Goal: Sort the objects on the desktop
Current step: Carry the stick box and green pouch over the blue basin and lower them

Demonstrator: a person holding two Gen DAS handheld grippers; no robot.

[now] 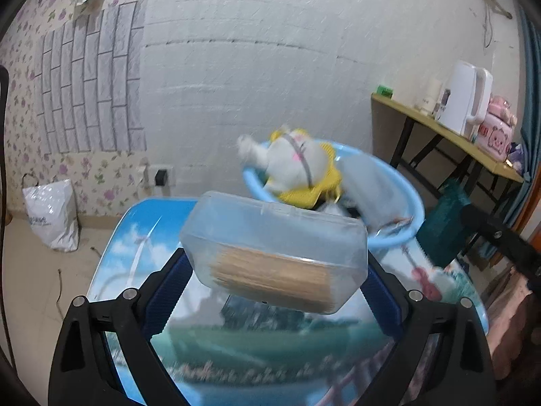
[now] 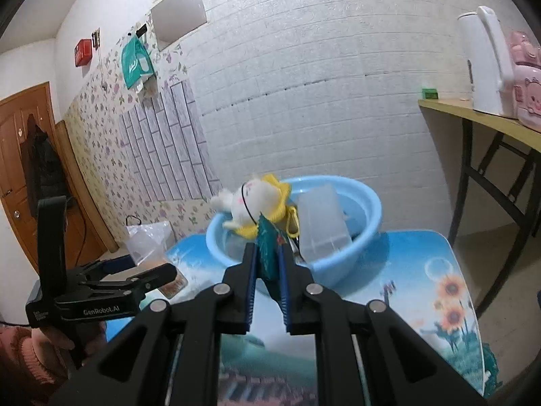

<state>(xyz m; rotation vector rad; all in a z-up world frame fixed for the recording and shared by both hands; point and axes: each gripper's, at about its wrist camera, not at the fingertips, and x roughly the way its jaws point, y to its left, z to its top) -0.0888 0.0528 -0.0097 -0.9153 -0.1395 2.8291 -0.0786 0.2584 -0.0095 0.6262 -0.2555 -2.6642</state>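
While the counter [image 2: 422,253] w/ its printed landscape top carries the blue basin [image 2: 355,209] at the far edge, plush toy [image 2: 257,199] lies across the basin rim. Left gripper [image 1: 275,270]: fingers clamped on clear box [image 1: 274,233] of toothpicks, above the counter. Right gripper [image 2: 267,253]: fingers clenched on teal packet [image 2: 267,247], near the basin.

Left gripper [image 1: 275,270] jaws clamped wide; right gripper [image 2: 267,253] jaws nearly closed, apparently both raised.
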